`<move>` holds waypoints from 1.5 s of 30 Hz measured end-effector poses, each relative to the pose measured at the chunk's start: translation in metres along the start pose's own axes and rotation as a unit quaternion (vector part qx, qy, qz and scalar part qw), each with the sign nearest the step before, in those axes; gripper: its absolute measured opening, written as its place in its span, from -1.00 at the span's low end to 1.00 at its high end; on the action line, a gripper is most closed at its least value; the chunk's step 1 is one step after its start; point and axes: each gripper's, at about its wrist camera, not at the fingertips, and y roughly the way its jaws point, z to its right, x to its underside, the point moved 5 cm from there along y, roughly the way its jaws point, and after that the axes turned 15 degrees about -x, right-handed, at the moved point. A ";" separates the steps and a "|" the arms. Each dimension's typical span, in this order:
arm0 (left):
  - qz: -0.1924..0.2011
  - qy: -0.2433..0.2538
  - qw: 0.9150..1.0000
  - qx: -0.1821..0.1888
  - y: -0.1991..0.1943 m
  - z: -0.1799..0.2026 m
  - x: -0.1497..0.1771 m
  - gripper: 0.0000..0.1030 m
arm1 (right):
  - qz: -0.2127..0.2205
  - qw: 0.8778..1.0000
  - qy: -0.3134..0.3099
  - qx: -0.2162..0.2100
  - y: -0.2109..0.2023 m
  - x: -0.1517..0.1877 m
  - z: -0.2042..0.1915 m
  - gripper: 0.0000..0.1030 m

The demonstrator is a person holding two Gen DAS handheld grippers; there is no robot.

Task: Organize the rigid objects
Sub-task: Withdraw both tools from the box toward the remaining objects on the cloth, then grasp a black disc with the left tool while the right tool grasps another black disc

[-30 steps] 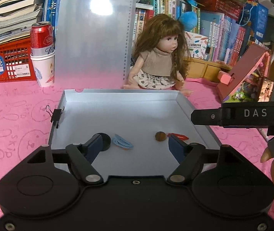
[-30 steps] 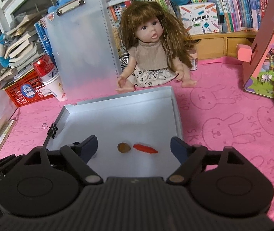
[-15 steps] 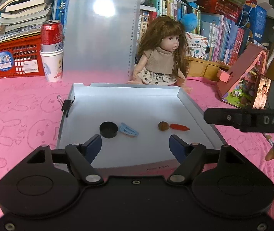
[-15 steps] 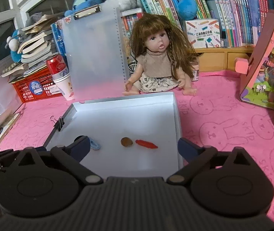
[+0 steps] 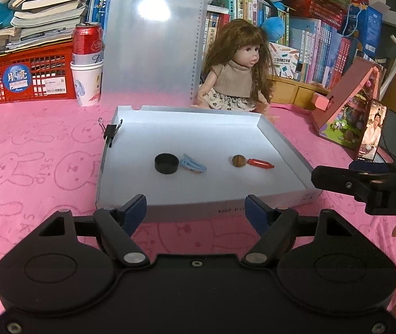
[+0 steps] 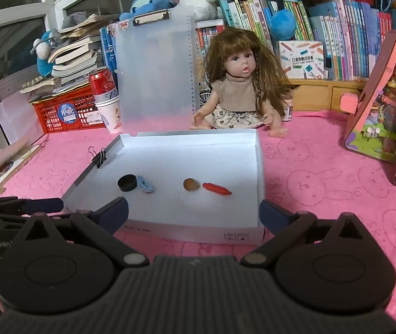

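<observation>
Both wrist cams sit low and close before the near wall of the white tray (image 5: 225, 208), tilted down toward the doll (image 5: 239, 66) at 12 o'clock, left cam offset left, right cam right, sharing tray (image 6: 187, 231) and bookshelf backdrop.

Indoor light, fairly dim. Bright glare spot on frosted translucent plastic clipboard (image 5: 153, 44); shallow white cardboard tray (image 5: 198, 128) washed out. Fisheye bends edges; corners dark.

Tray (image 5: 287, 144) front open (doll (image 5: 239, 69) blocks rear).
</observation>
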 end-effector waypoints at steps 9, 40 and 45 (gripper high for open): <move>0.002 0.000 1.000 0.008 -0.013 -0.006 0.015 0.49 | 0.044 0.998 -0.048 0.002 -0.024 0.016 -0.012 1.00; 0.049 0.055 0.997 0.018 -0.057 -0.011 0.086 0.78 | 0.018 0.996 -0.091 -0.015 -0.048 0.104 -0.022 1.00; 0.054 0.073 0.996 0.006 -0.062 -0.010 0.094 0.58 | 0.013 0.993 -0.109 -0.033 -0.050 0.113 -0.035 1.00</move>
